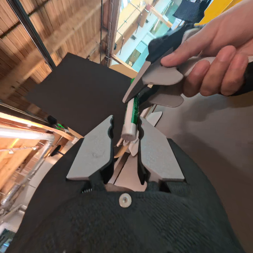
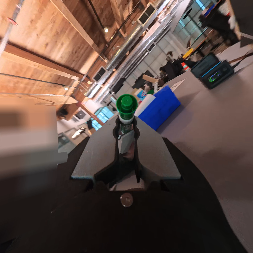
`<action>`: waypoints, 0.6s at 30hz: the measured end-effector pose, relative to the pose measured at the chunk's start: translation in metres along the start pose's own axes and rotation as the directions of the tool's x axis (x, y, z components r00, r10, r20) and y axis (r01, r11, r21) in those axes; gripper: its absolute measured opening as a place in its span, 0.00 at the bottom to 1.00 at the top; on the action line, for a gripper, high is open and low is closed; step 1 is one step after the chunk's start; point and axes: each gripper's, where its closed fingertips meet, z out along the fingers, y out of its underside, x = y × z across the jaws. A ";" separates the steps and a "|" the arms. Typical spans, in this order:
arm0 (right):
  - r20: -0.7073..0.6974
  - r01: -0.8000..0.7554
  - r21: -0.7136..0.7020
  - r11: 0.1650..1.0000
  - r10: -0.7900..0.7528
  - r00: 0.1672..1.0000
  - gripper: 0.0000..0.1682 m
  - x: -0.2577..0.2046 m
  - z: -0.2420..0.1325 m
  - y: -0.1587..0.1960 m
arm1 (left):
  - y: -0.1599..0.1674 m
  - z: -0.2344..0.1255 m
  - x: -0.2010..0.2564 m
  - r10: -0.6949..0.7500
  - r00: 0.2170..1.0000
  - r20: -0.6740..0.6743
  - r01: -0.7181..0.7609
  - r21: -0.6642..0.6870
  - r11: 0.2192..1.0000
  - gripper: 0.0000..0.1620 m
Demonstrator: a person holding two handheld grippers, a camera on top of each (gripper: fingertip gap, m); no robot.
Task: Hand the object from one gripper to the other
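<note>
The marker (image 1: 131,116), white with green print and a green cap, sits at the centre of the left wrist view, its blunt end pointing toward the camera between the left hand-held gripper's (image 1: 126,123) spread fingers. It lies close against the right-side finger, and whether it touches cannot be told; the other finger stands clearly apart, so this gripper is open. The right hand-held gripper (image 1: 131,94), at upper right of that view with a hand (image 1: 219,57) wrapped round it, is clamped on the marker's upper barrel. In the right wrist view the marker (image 2: 126,108) stands at frame centre with its cap end outward, pinched between that gripper's (image 2: 126,126) tips.

The handover looks midway: the receiver is in place but not closed. Doing it well probably means centring the barrel between the left pads, closing fully, and only then releasing the right grip. Letting go early would risk a drop onto the counter (image 2: 205,130), where a blue box (image 2: 161,109) and a dark device (image 2: 210,71) sit.
</note>
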 end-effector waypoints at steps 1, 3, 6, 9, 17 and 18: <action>0.032 -0.050 0.003 0.999 0.050 0.998 0.08 -0.001 0.000 0.000 | -0.002 -0.001 0.002 0.017 1.000 -0.008 -0.016 0.012 1.000 0.16; 0.044 -0.106 0.004 0.994 0.105 0.993 0.08 0.002 -0.001 0.002 | -0.001 -0.001 0.005 0.040 0.999 -0.024 -0.040 0.011 0.999 0.13; 0.030 -0.118 -0.005 0.993 0.118 0.993 0.08 0.005 -0.001 0.004 | 0.002 0.000 0.009 0.042 0.998 -0.044 -0.042 -0.001 0.999 0.12; -0.010 -0.056 -0.010 0.998 0.056 0.998 0.09 0.007 0.000 0.004 | 0.005 0.001 0.011 0.010 0.996 -0.086 -0.012 -0.028 1.000 0.11; -0.222 0.376 -0.107 0.920 -0.391 0.893 0.08 0.008 0.006 0.004 | 0.026 0.007 0.012 -0.166 0.979 -0.120 0.150 -0.132 0.980 0.11; -0.239 0.425 -0.136 0.895 -0.445 0.863 0.09 0.009 0.007 0.006 | 0.029 0.007 0.013 -0.185 0.974 -0.129 0.166 -0.148 0.975 0.11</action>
